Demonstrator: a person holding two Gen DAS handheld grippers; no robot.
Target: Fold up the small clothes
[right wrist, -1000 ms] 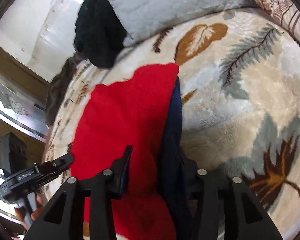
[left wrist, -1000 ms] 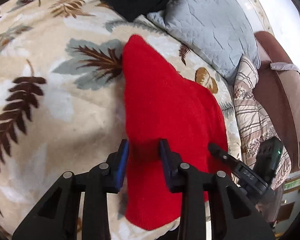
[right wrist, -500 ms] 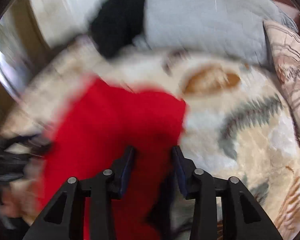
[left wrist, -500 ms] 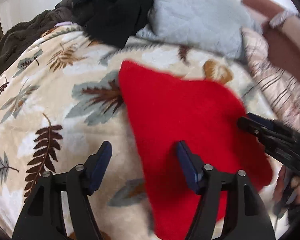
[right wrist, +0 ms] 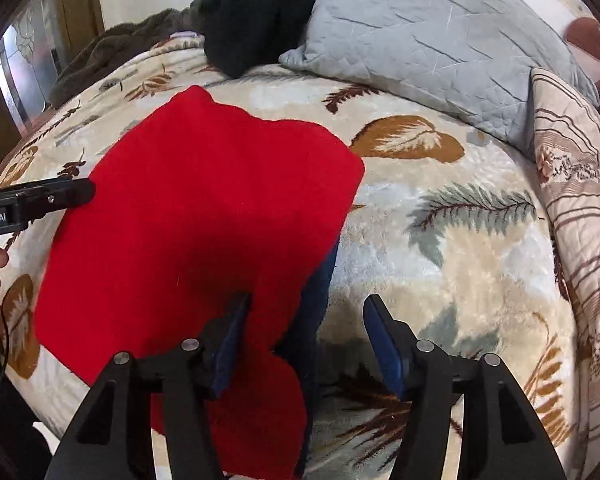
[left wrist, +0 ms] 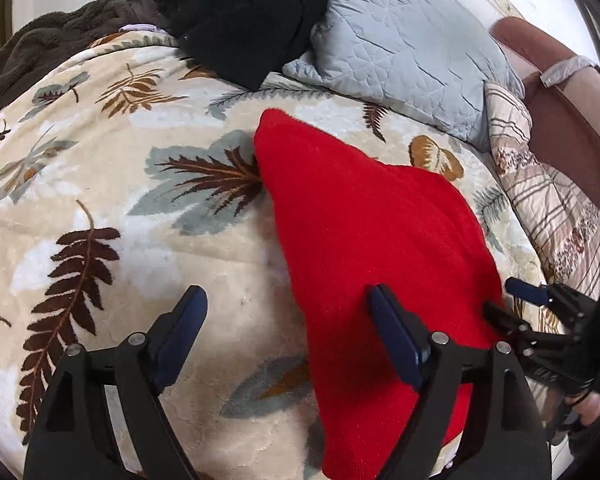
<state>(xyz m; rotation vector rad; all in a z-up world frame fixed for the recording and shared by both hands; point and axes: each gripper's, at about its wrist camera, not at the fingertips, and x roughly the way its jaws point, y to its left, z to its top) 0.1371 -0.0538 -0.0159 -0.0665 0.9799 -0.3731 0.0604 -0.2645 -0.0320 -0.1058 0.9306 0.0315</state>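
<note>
A red knit garment (left wrist: 372, 240) lies folded on the leaf-patterned blanket (left wrist: 100, 200); in the right wrist view (right wrist: 204, 220) a navy layer (right wrist: 316, 300) shows under its right edge. My left gripper (left wrist: 286, 320) is open and empty, hovering over the garment's near left edge. My right gripper (right wrist: 306, 328) is open and empty over the garment's near right edge. The right gripper also shows in the left wrist view (left wrist: 516, 300), and the left gripper's finger shows in the right wrist view (right wrist: 52, 196).
A grey quilted pillow (left wrist: 400, 48) and black clothes (left wrist: 244, 12) lie at the far side. A brown fuzzy blanket (left wrist: 40, 44) is far left. A striped cushion (left wrist: 548, 200) and a maroon sofa (left wrist: 560, 92) are at the right.
Both grippers have opened and let go of the red garment, then pulled back and up. The garment now lies flat on the blanket.
</note>
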